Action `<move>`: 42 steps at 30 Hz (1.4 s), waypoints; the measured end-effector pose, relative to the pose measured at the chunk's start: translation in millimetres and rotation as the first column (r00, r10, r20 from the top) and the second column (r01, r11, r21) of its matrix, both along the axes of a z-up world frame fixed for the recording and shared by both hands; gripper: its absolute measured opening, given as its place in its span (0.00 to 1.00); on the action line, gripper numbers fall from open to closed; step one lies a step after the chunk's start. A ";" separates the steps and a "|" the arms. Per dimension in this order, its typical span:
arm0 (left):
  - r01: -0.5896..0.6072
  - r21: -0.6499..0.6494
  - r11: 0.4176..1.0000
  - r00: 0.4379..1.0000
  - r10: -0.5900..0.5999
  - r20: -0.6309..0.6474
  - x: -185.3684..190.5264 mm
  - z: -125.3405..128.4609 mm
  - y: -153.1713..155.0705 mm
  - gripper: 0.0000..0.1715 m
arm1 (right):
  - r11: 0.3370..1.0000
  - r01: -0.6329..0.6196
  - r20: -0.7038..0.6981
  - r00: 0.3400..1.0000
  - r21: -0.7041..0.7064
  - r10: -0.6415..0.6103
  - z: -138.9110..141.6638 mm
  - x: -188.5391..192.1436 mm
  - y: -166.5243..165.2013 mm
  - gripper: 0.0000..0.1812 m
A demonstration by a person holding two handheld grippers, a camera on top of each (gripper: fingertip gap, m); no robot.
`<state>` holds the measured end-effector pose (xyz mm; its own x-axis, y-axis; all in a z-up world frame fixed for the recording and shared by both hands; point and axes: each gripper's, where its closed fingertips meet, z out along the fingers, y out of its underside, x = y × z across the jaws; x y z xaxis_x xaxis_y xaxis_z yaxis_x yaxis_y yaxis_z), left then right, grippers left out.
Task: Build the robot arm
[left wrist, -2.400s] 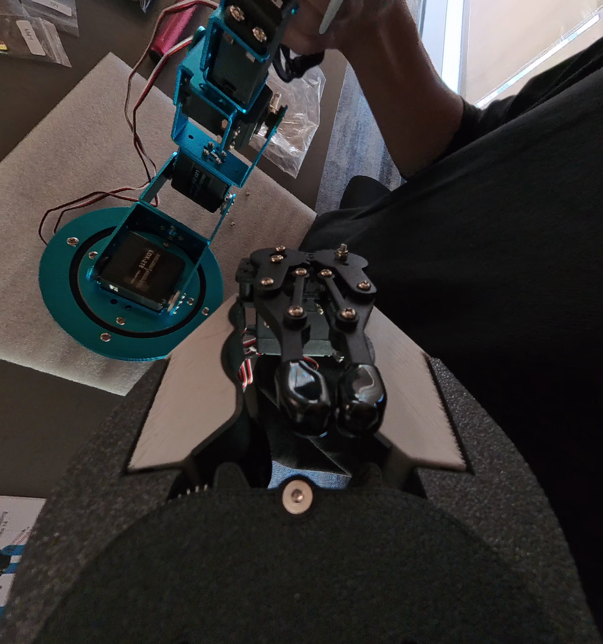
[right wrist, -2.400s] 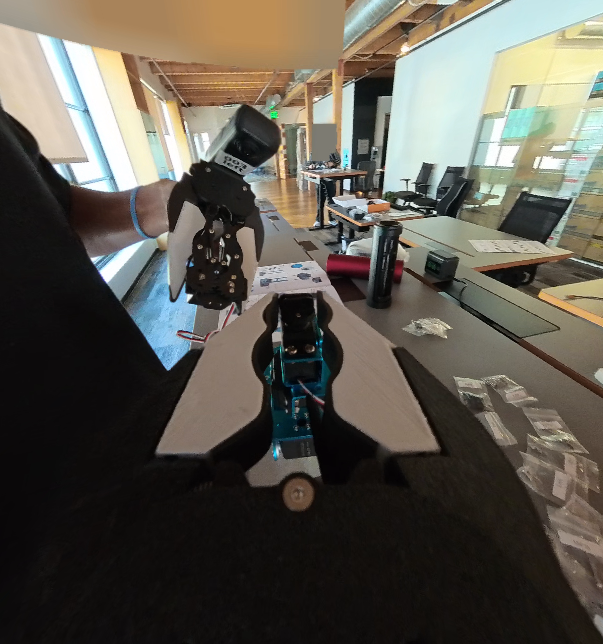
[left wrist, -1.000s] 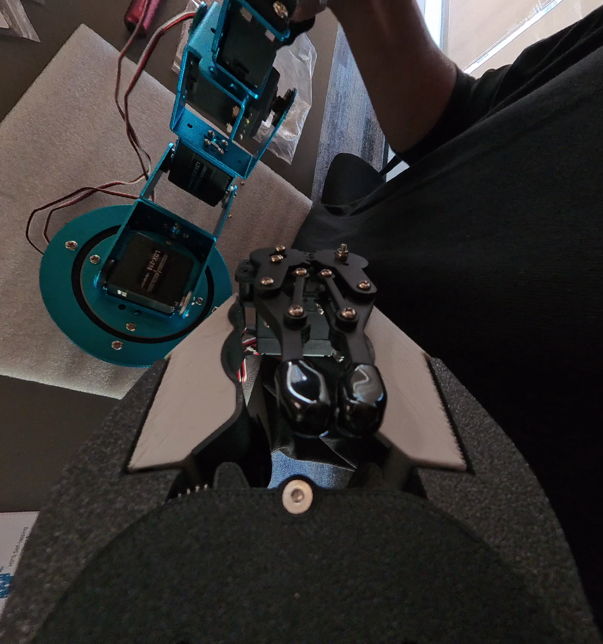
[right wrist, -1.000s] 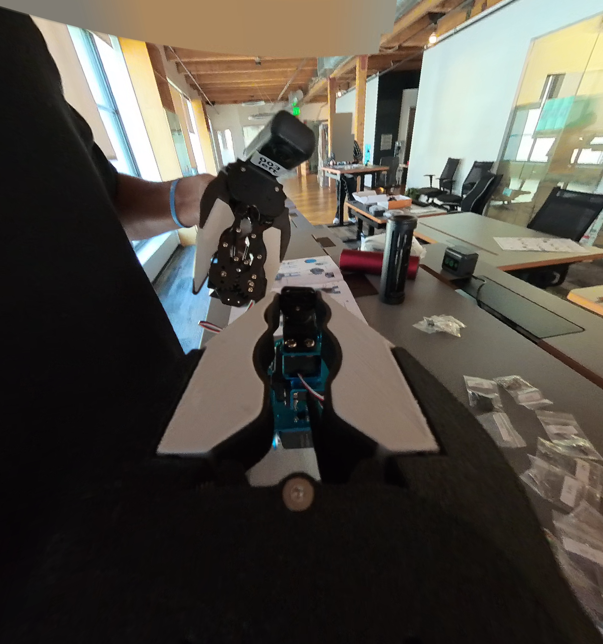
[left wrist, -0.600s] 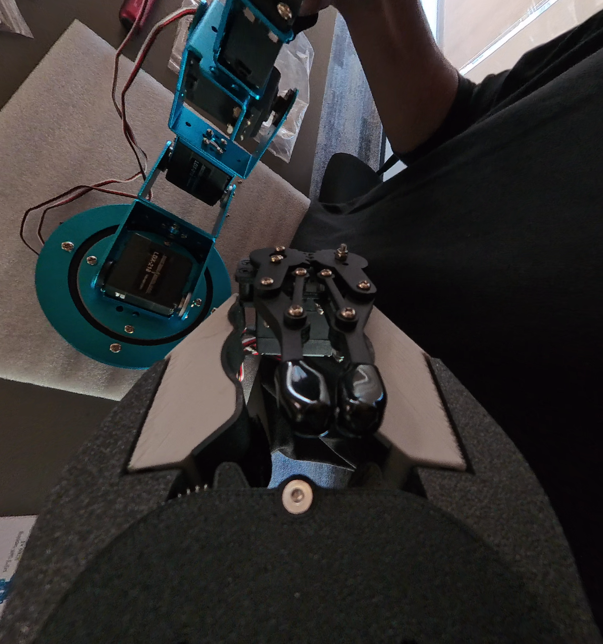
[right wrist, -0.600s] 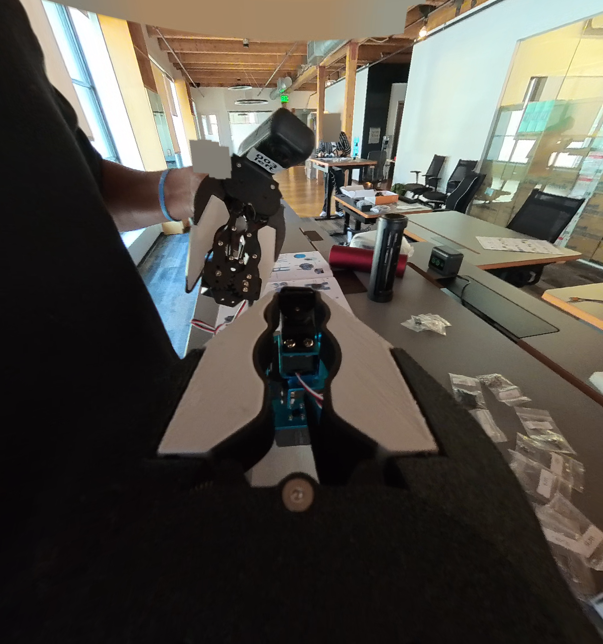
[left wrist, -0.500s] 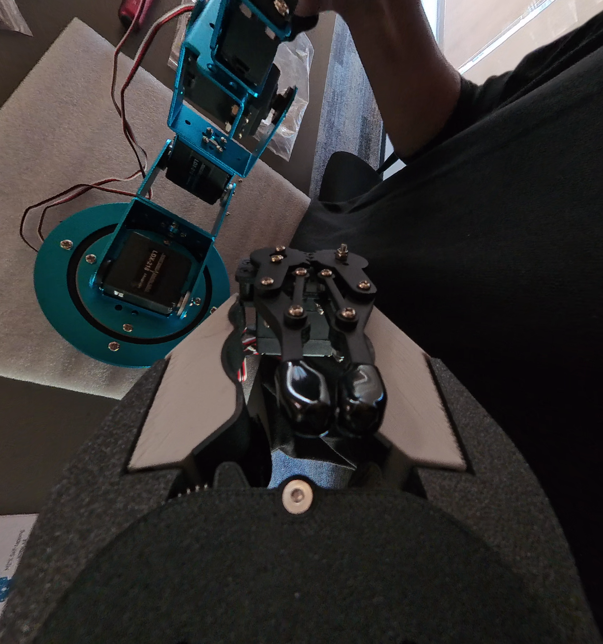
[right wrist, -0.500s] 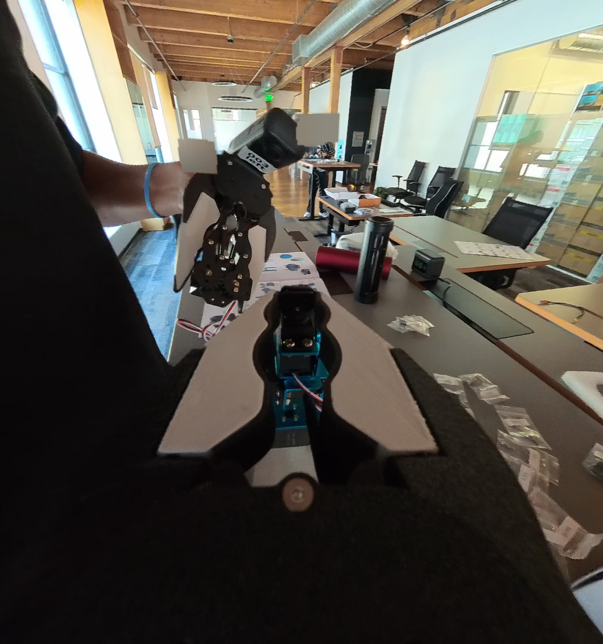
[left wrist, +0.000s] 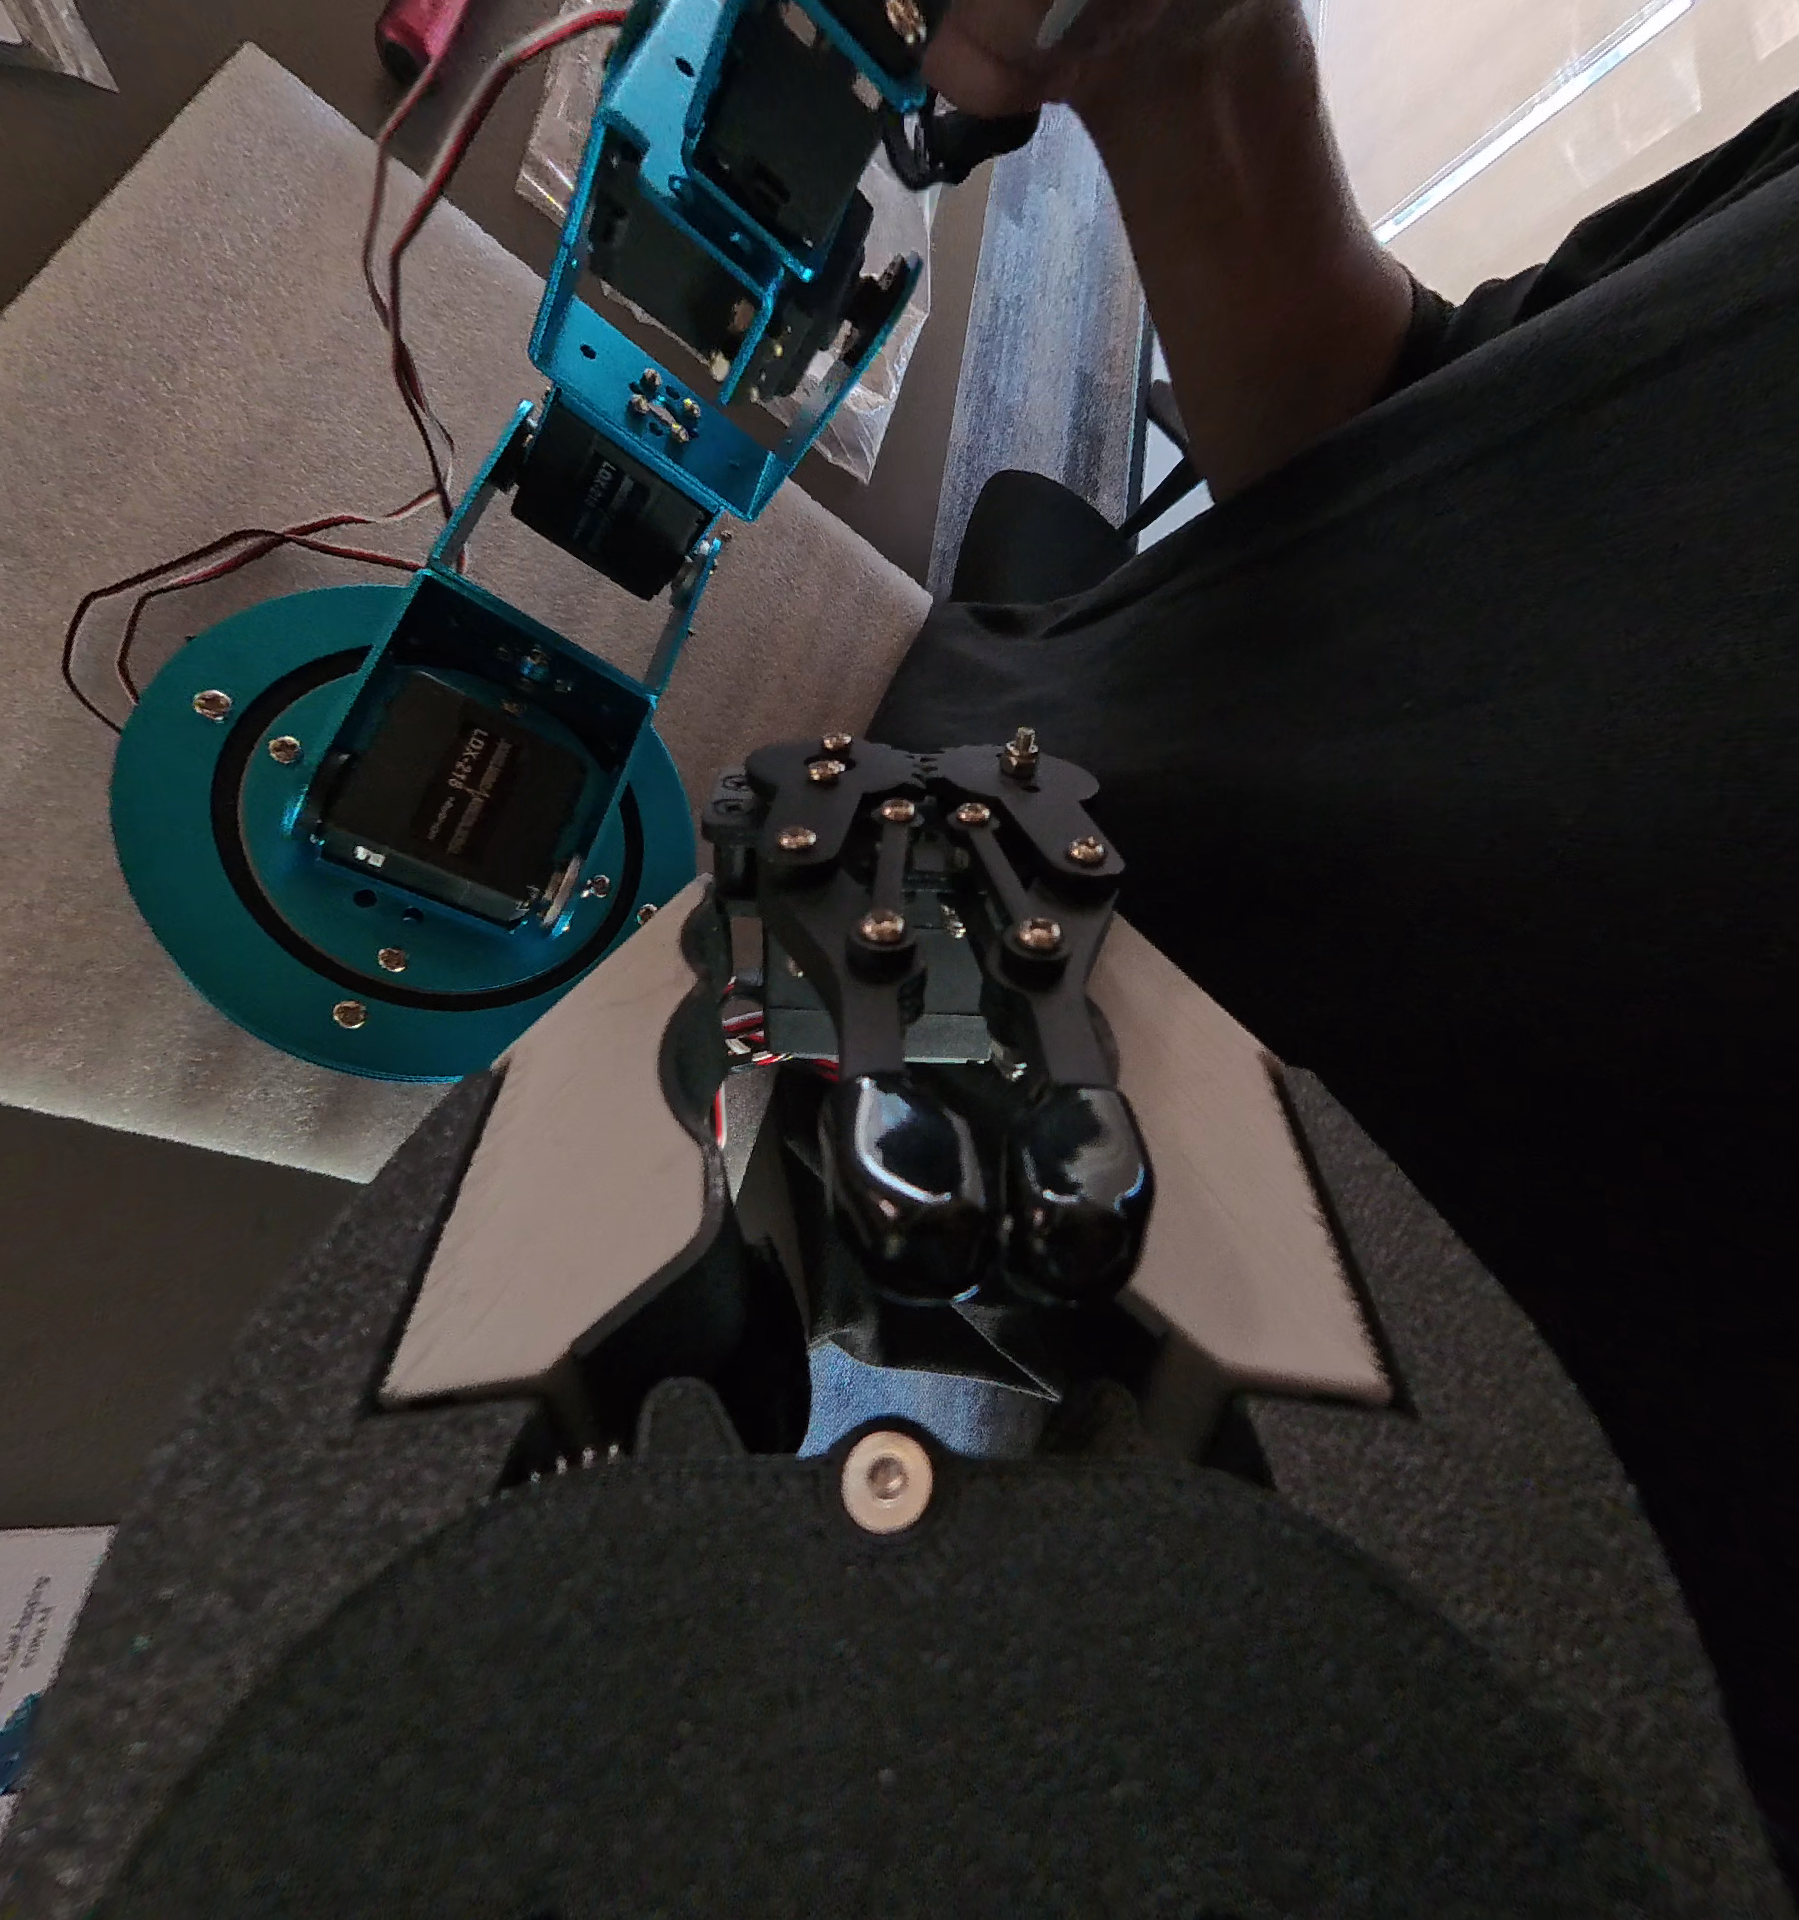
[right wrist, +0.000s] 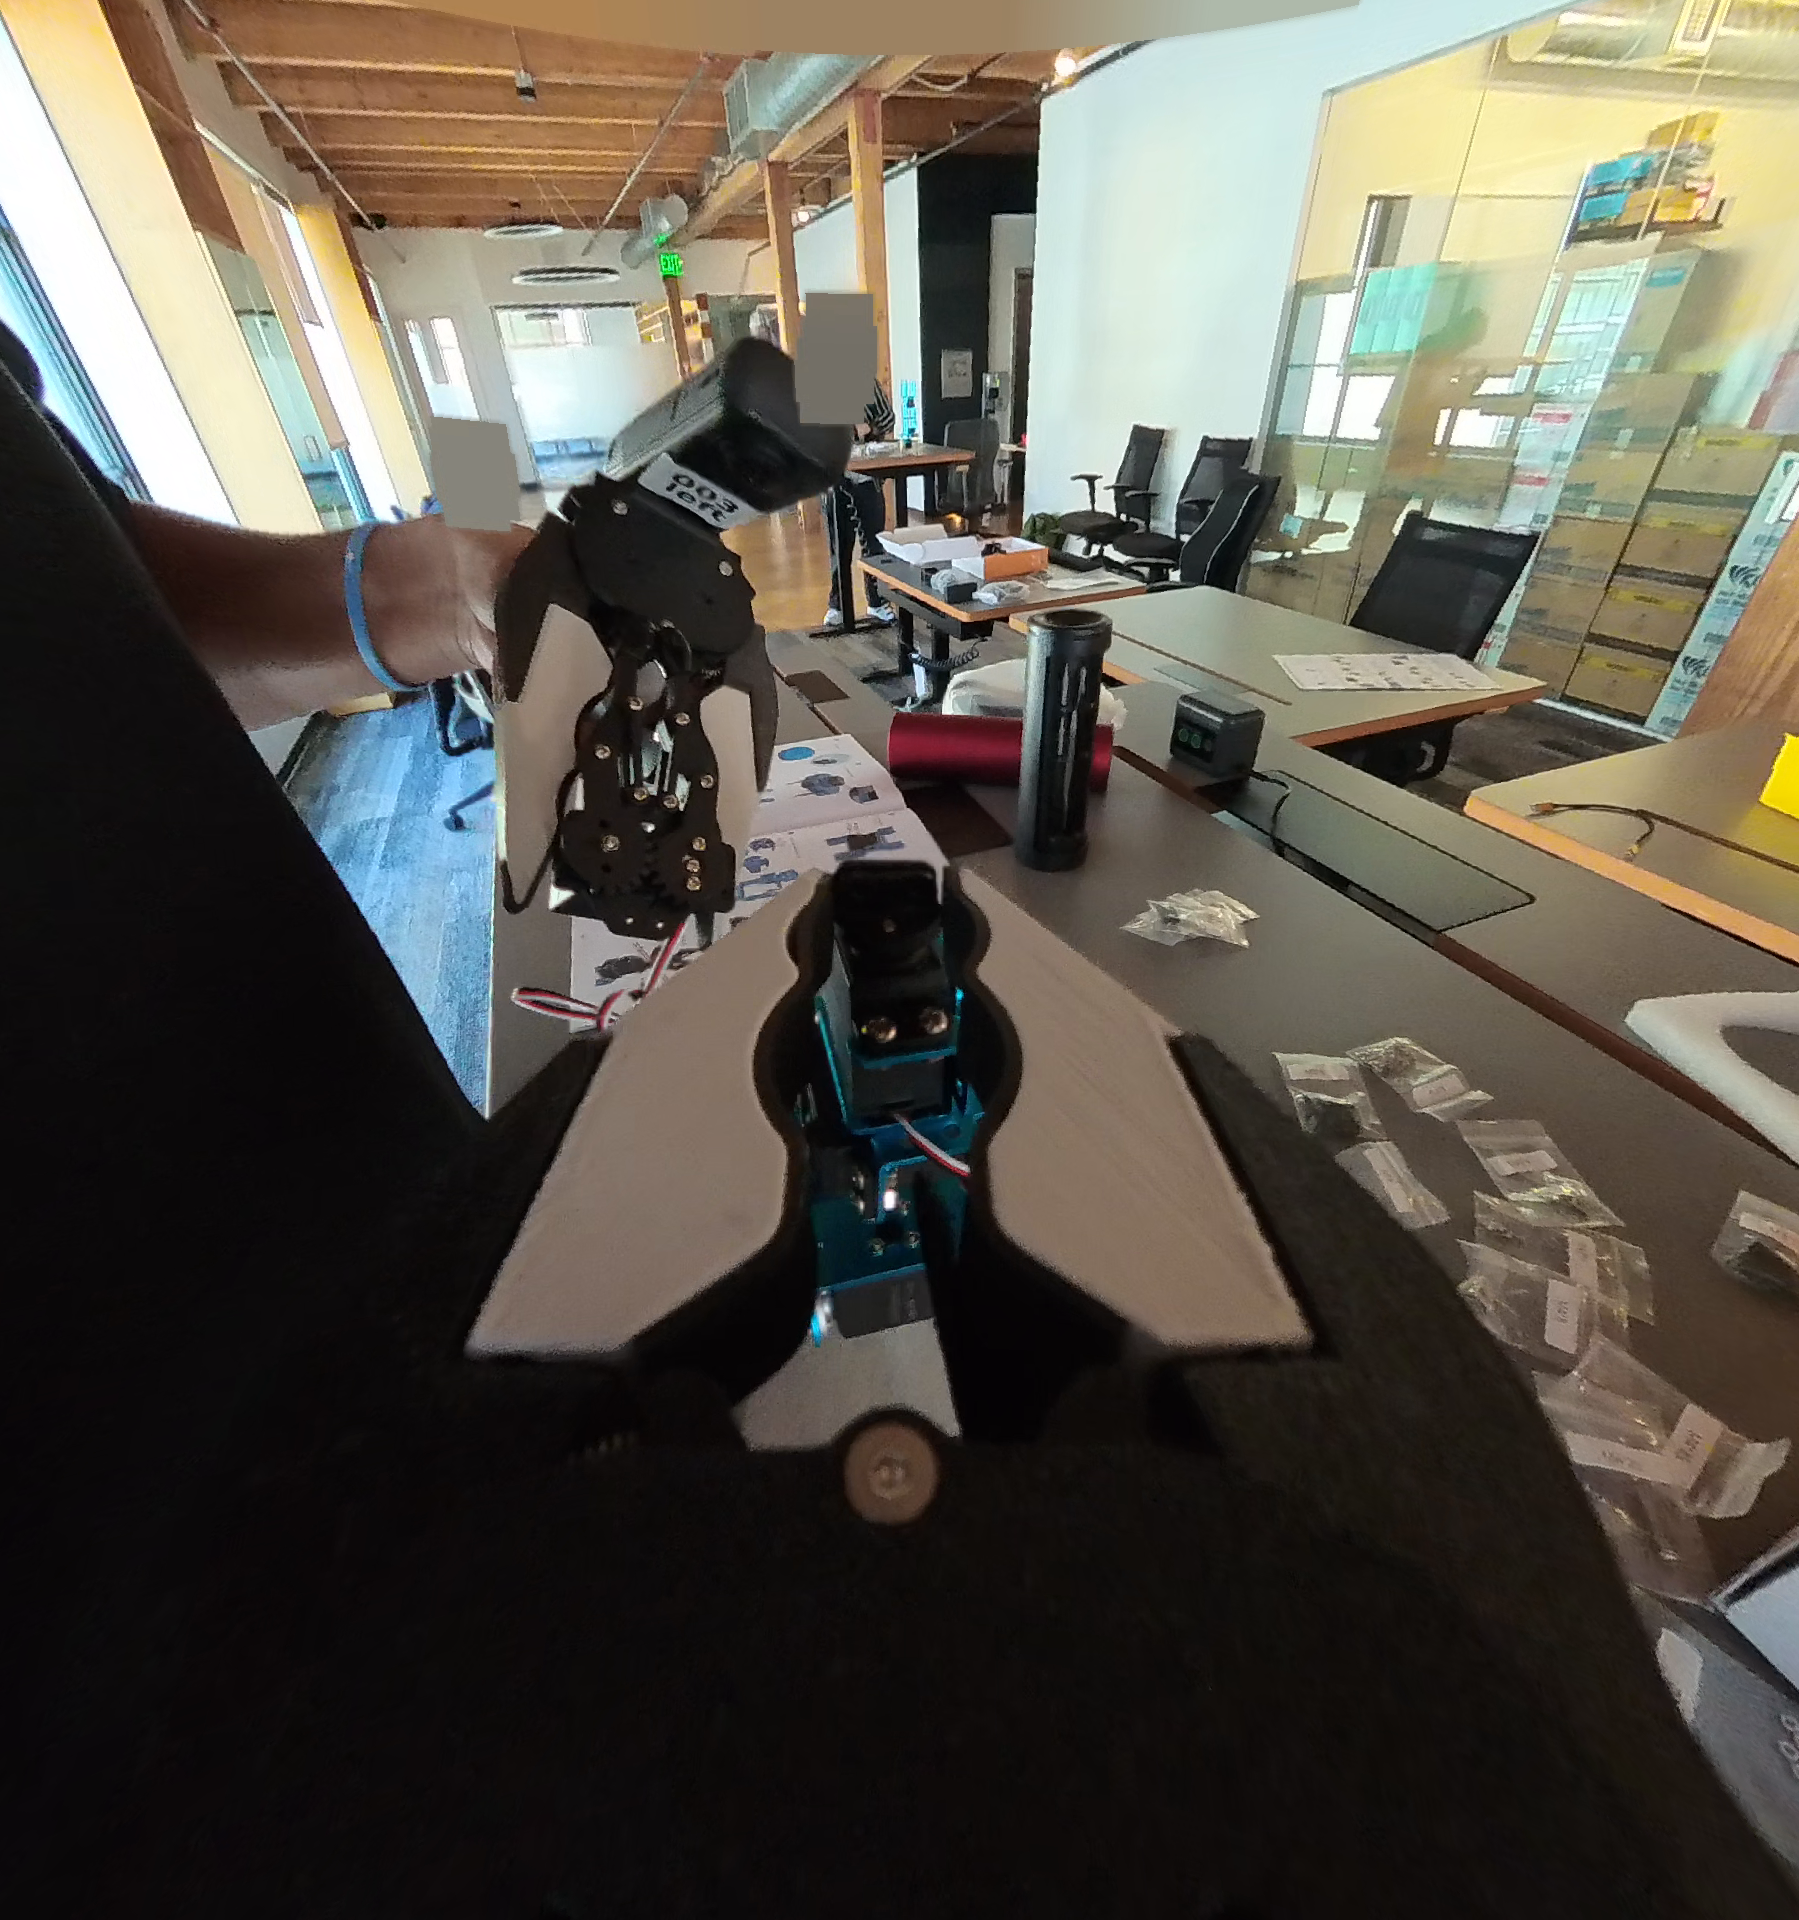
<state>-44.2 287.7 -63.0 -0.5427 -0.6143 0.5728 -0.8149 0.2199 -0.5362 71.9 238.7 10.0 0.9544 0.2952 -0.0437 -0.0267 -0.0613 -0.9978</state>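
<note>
Left wrist view: the left gripper (left wrist: 916, 914) is clamped on a small black claw assembly (left wrist: 926, 894), a linkage of black plates and screws with two glossy black tips pointing back toward the camera; its long axis runs along the fingers. Beyond and to the left stands a blue servo arm (left wrist: 666, 343), tilted, its chain of blue brackets and black servos rising from a round blue base (left wrist: 251, 966) that rests on a grey foam pad (left wrist: 147, 416); red and brown wires (left wrist: 407, 249) trail over the pad; a person's dark shirt (left wrist: 1446, 727) fills the right side. The claw assembly hangs apart from the arm, near the base's rim.

Right wrist view: the right gripper (right wrist: 884, 997) is closed around the top servo (right wrist: 890, 997) of the blue arm, whose brackets drop away below between the fingers; the left gripper appears up and to the left, held by a hand (right wrist: 438, 613) with a blue wristband, the claw assembly's open end facing down toward the arm's top, near but not touching. On the dark table (right wrist: 1290, 987) sit a black cylinder (right wrist: 1061, 727), a red cylinder (right wrist: 957, 748), printed sheets (right wrist: 822, 790) and many small clear parts bags (right wrist: 1539, 1247).
</note>
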 end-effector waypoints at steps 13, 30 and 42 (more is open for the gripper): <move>0.005 -0.001 1.000 1.000 -0.005 -0.002 -1.8 -2.7 2.1 0.36 | 0.997 -0.062 0.003 0.998 -0.043 0.063 -1.8 -1.6 5.3 0.10; 0.000 0.002 1.000 1.000 0.000 0.003 2.0 0.4 4.1 0.36 | 0.984 -0.080 0.039 0.995 -0.156 0.087 1.5 -4.8 5.4 0.15; 0.029 0.003 1.000 0.999 -0.029 -0.018 -9.3 -25.2 1.5 0.36 | 0.916 0.020 0.258 0.962 -0.400 0.092 -0.5 4.7 2.3 0.13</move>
